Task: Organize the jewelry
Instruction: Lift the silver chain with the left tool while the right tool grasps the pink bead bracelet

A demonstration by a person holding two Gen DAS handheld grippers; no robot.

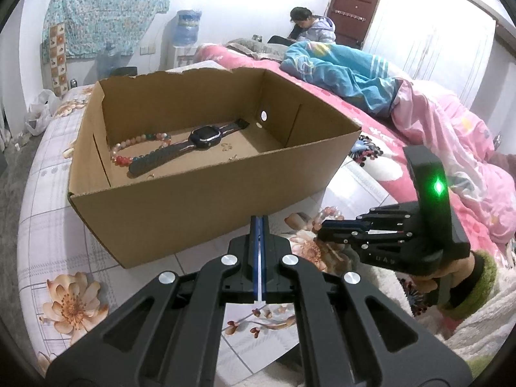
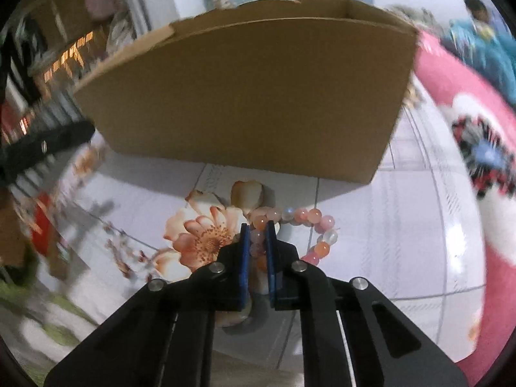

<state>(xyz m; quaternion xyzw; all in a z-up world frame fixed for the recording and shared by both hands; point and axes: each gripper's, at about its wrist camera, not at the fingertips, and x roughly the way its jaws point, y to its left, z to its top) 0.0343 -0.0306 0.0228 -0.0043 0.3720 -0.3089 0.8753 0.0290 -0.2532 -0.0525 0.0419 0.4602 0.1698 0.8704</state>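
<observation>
Nearest my left wrist camera, my left tongs point(image 1: 260, 225) were pressed shut on nothing, poised before the near wall of the cardboard box point(image 1: 180, 203) on the flowered bedsheet point(image 1: 64, 225); inside the box a beaded bracelet point(image 1: 138, 148) lay touching a dark smartwatch point(image 1: 193, 145), while my right tongs point(image 1: 322, 227) reached a pink bracelet point(image 1: 330, 214) just beside the box. From my right wrist camera, my right tongs point(image 2: 258, 229) were narrowed around the pink bracelet point(image 2: 309, 225), beads between the blue pads point(image 2: 245, 251), on the bedsheet point(image 2: 371, 225) before the box point(image 2: 245, 96).
</observation>
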